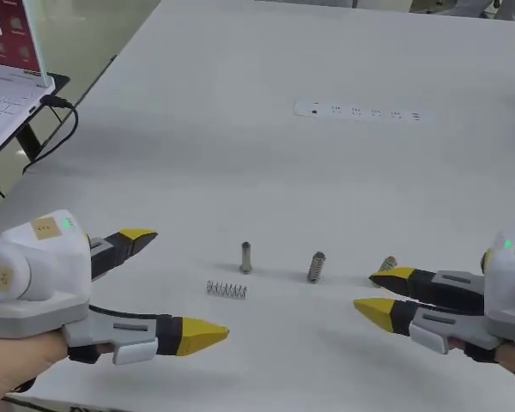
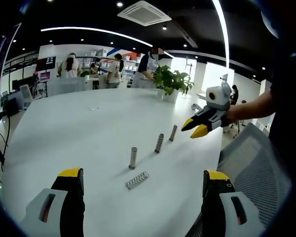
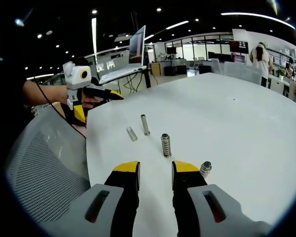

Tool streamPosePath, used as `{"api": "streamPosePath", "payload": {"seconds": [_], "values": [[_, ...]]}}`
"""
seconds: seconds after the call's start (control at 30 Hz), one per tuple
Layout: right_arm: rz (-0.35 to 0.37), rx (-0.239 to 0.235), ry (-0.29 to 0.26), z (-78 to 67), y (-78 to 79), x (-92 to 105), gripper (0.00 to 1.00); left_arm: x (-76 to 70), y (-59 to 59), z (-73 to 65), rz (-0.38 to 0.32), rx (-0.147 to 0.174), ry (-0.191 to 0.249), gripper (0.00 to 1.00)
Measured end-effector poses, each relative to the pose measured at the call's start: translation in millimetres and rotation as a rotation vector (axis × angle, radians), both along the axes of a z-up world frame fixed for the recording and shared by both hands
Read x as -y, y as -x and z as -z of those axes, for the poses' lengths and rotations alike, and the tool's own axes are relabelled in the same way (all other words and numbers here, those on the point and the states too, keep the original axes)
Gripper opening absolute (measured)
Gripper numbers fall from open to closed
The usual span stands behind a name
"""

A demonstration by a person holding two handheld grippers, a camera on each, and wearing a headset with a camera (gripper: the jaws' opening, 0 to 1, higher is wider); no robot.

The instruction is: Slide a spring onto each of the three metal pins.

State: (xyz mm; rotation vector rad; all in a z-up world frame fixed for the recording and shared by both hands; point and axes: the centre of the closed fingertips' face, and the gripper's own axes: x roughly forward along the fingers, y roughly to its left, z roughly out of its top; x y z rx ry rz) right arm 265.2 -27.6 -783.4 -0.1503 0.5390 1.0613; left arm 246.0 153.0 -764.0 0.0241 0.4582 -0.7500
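Observation:
Three short metal pins stand in a row on the white table [image 1: 266,180]. The left pin [image 1: 245,257] [image 2: 133,157] [image 3: 145,124] is bare. A spring sits around the middle pin [image 1: 316,267] [image 2: 159,142] [image 3: 166,144], and around the right pin [image 1: 388,263] [image 3: 205,169], which is partly behind my right gripper. A loose spring [image 1: 227,290] [image 2: 136,180] [image 3: 131,133] lies flat just in front of the bare pin. My left gripper [image 1: 176,283] [image 2: 143,173] is wide open to the left of that spring. My right gripper [image 1: 371,292] [image 3: 156,169] is narrowly open and holds nothing.
A laptop [image 1: 4,77] with a black cable [image 1: 56,129] sits at the far left edge. A white power strip [image 1: 360,112] lies far back on the table. A grey mesh chair [image 2: 256,163] [image 3: 44,168] stands at the near table edge. People stand far behind.

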Motion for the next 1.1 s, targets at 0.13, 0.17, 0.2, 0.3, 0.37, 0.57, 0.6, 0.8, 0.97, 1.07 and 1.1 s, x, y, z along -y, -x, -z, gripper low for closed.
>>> {"api": "streamPosePath", "payload": {"seconds": [0.13,0.17,0.2,0.3,0.37,0.57,0.6,0.8,0.97,1.07,1.1], "values": [[-0.012,0.005,0.005,0.7,1.1,-2.4,0.24,-1.7,0.5,-0.3,-0.004,0.0,0.002,0.98],[-0.014,0.006,0.007,0.8,1.4,-3.1,0.24,-2.0,0.5,-0.5,-0.006,0.0,0.003,0.98],[-0.021,0.009,0.011,1.1,2.2,-4.3,0.24,-2.3,0.7,-0.5,-0.007,0.001,0.004,0.98],[-0.034,0.01,0.014,1.5,4.1,-7.9,0.24,-2.5,1.5,0.3,-0.009,0.0,0.004,0.98],[-0.044,0.013,0.017,1.9,5.2,-10.4,0.23,-2.4,2.5,0.8,-0.009,-0.002,0.006,0.98],[-0.052,0.017,0.003,-1.9,5.4,-15.5,0.23,-4.5,4.3,2.2,-0.012,-0.007,0.003,0.98],[-0.054,0.016,0.002,-2.0,5.3,-16.2,0.23,-4.7,4.4,2.0,-0.013,-0.006,0.003,0.98],[-0.072,0.019,-0.005,-5.3,4.3,-25.1,0.22,-3.8,5.1,1.7,-0.016,-0.005,0.004,0.98],[-0.104,0.03,-0.004,-8.1,5.3,-36.1,0.22,-3.1,6.6,0.6,-0.019,-0.003,0.006,0.98],[-0.121,0.03,-0.009,-9.4,5.9,-43.2,0.22,-4.2,6.9,0.4,-0.021,-0.003,0.005,0.98],[-0.127,0.035,-0.007,-10.0,5.6,-46.2,0.22,-4.9,7.0,0.4,-0.022,-0.003,0.004,0.98]]}}
